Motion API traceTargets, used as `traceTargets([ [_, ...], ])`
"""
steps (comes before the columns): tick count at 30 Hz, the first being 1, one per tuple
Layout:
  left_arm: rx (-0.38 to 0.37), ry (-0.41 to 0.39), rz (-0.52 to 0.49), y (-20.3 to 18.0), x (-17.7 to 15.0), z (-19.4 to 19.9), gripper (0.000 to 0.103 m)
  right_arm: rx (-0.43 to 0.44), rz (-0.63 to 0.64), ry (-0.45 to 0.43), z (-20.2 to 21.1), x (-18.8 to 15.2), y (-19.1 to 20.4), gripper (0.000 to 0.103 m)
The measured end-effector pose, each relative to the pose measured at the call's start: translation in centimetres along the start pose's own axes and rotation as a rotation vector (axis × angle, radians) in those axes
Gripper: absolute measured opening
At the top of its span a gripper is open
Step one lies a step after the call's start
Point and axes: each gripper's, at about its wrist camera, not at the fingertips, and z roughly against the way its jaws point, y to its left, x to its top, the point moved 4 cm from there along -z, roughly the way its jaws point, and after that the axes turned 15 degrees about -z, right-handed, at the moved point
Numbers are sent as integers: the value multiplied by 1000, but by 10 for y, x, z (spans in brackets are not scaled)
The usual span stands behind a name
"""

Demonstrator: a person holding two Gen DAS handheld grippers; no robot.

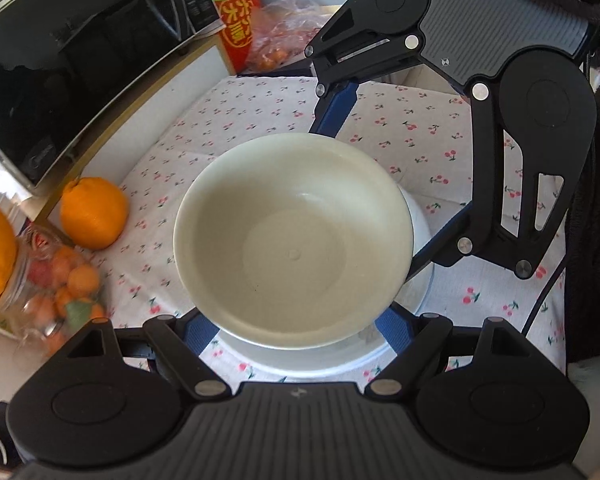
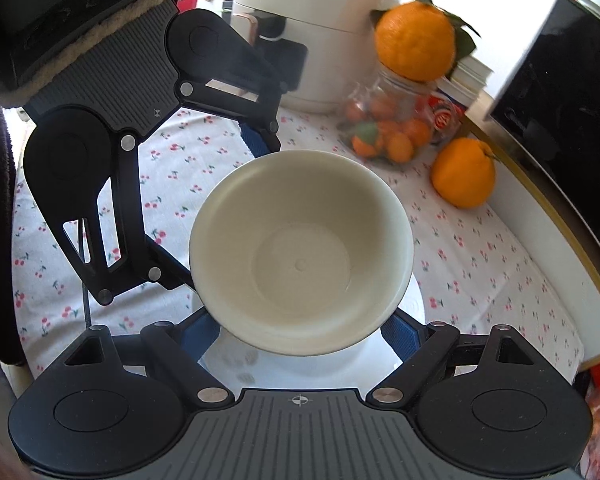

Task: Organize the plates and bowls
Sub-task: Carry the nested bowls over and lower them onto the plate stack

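Cream bowl sits between my two claws, above the white plate on the cherry cloth. My left gripper and my right gripper both stand wide, fingers around the bowl's sides; whether the pads really touch it I cannot tell. If one claw squeezes unevenly, the smooth bowl may tilt and slip onto the plate.
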Motion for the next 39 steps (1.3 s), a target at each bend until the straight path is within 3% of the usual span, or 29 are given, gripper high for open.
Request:
traceTargets([
  [15,-56,23,-14,2,12,-27,82,-5,-55,56,-17,-18,-21,89],
  [24,-56,34,5,7,9,-30,82,53,-119,38,-23,-14,-29,89],
  [31,-75,35,25,7,7,-29,92,73,-145,32,-26,-13,-32,90],
  [39,-56,42,52,5,-4,-16,95,57,-166,20,-17,-18,-34,92],
])
